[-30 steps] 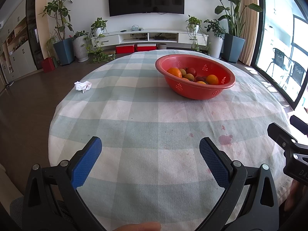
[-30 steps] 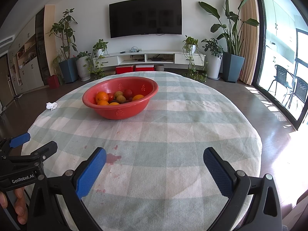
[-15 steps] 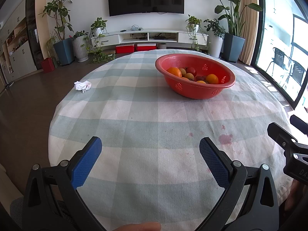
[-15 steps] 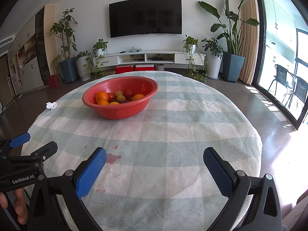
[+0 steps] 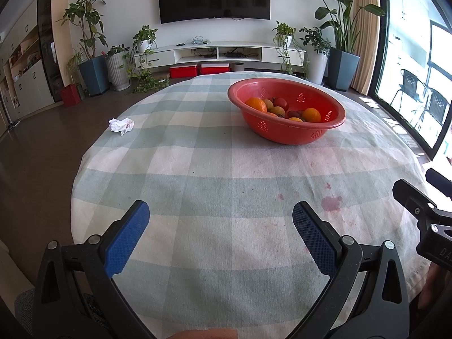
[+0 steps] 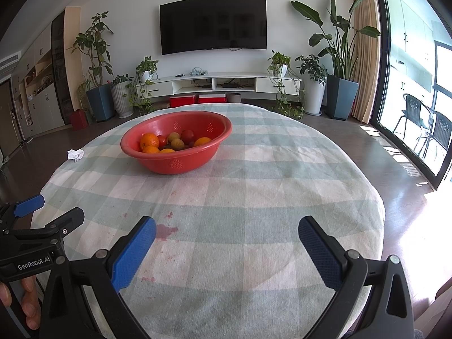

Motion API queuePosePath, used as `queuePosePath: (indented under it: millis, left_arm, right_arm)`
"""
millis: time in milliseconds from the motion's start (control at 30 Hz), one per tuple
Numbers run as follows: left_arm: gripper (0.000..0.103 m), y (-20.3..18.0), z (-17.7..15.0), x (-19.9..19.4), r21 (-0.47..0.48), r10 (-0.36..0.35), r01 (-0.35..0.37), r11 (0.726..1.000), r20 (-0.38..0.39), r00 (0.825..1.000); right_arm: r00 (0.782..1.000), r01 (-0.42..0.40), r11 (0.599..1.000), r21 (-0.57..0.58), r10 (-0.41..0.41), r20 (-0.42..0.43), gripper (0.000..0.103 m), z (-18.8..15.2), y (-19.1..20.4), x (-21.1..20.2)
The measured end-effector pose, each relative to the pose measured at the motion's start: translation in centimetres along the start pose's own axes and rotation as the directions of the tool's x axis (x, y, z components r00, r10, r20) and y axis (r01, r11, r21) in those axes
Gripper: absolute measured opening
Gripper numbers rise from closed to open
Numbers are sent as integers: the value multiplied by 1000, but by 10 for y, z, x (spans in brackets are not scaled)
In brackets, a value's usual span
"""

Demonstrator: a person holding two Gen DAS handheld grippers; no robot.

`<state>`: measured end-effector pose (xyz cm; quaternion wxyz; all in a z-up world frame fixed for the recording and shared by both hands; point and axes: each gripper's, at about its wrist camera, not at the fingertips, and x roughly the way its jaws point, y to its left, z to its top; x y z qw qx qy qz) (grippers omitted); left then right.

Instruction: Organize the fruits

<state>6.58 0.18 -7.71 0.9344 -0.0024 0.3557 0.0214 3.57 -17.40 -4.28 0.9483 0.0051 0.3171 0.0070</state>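
left gripper (image 5: 220, 212) – apart | right gripper (image 6: 226, 226) – apart | fruit basket (image 6: 175, 163) well ahead

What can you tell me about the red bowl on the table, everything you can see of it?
The red bowl is a wide, round basin that looks like plastic, with a rolled rim and small patches of drain holes in its wall. It sits upright on the checked tablecloth, toward the table's far side. Inside lie oranges, small red fruits and yellowish-brown ones. Neither the left gripper nor the right gripper touches it; both are open, near the table's near edge.
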Motion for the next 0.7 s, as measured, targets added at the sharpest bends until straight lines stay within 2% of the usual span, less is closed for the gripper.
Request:
queuePosePath:
  millis: [700]
  left_arm:
    - [103,2,-3,1,1,-7,7,1000,-5,1000]
  right_arm:
    - [1000,-1,1000,-2,1,-7,103,-2,0,-1]
